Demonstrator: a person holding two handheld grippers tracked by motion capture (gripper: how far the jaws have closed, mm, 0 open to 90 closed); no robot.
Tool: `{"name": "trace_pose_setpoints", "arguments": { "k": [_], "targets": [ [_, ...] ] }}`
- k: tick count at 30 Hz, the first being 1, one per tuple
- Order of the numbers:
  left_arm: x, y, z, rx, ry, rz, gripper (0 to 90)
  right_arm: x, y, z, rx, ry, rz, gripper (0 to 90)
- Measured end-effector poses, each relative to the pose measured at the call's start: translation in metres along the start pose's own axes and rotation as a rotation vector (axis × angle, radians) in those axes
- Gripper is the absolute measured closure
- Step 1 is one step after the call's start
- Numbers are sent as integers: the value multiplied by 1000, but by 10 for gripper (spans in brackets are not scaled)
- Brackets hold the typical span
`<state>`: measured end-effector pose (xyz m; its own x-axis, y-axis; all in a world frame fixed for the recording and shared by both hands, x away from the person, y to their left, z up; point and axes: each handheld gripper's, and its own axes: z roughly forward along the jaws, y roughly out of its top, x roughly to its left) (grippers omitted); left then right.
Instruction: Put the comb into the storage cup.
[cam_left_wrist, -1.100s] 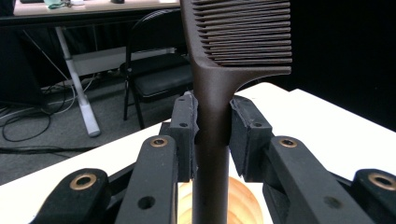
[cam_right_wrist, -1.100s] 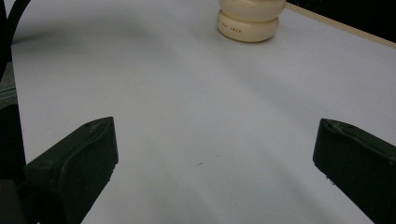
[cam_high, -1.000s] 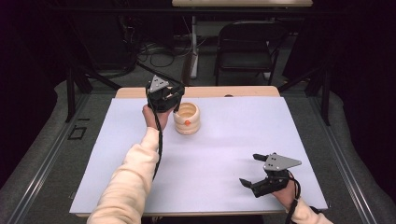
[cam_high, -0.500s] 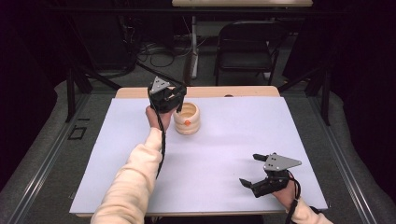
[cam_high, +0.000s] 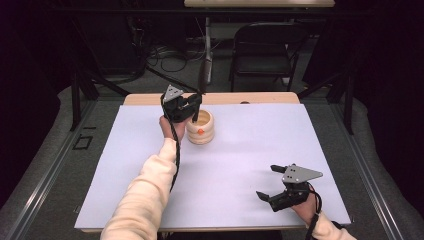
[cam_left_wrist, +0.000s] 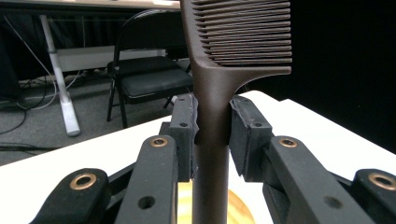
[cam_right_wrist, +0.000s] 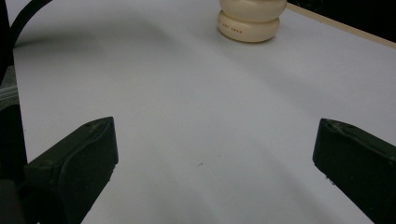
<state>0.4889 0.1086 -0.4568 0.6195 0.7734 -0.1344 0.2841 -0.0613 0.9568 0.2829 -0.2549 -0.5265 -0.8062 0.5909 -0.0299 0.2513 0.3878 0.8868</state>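
A ribbed, pale wooden pot (cam_high: 202, 134) stands on the white table cover (cam_high: 260, 135) at the far middle-left; it also shows far off (cam_right_wrist: 252, 21) in the right gripper view. My left gripper (cam_high: 194, 107) hangs just over the pot's left rim, shut on the handle of a dark brown comb (cam_left_wrist: 212, 116). The comb stands upright with its teeth (cam_left_wrist: 247, 32) above the jaws, and its lower end points down toward the pot's mouth (cam_left_wrist: 236, 212). Near the front right corner, my right gripper (cam_high: 267, 181) rests low and open, with bare table between its jaws (cam_right_wrist: 215, 154).
A black folding chair (cam_high: 262, 50) stands behind the table, with a desk leg (cam_high: 207, 40) and cables (cam_high: 165, 57) on the floor beside it. The far table edge (cam_high: 260, 98) is bare wood. Dark frame bars run along both sides.
My left gripper has edged slightly right and down toward the pot with the comb. The right gripper has not moved.
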Motion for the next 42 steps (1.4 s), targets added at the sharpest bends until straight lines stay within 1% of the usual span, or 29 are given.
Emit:
{"name": "trace_pose_setpoints", "arguments": {
  "k": [1, 7, 8, 15, 19, 21, 24, 25, 27, 32, 34, 42],
  "targets": [
    [0, -1, 1, -7, -3, -5, 723, 0, 0, 0, 1, 2, 1, 0],
    [2, -4, 4, 9, -9, -7, 723, 0, 0, 0, 0, 4, 2, 0],
    [2, -5, 5, 4, -12, -11, 723, 0, 0, 0, 1, 4, 2, 0],
    [3, -7, 6, 7, -8, -15, 723, 0, 0, 0, 1, 1, 2, 0],
    [3, -10, 9, 16, -12, 4, 723, 0, 0, -1, -4, 3, -6, 0],
    [3, -13, 10, 20, -8, -6, 723, 0, 0, -1, -6, 3, -2, 0],
    [3, -16, 10, 26, -8, 2, 723, -1, 0, 1, 3, 3, -2, 0],
    [3, -17, 11, 23, -5, 1, 723, 0, 0, 0, 2, 3, -8, 0],
    [4, -17, 11, 31, -4, 0, 723, 1, 0, 0, -2, 2, -6, 0],
    [3, -18, 12, 45, -7, 23, 723, 0, 0, 0, 0, 5, -6, 0],
    [3, -18, 12, 48, -7, 21, 724, 0, 0, 0, 0, 3, -1, 0],
    [2, -20, 13, 60, -12, 30, 723, 0, 0, 0, -1, 4, -5, 0]
  ]
}}
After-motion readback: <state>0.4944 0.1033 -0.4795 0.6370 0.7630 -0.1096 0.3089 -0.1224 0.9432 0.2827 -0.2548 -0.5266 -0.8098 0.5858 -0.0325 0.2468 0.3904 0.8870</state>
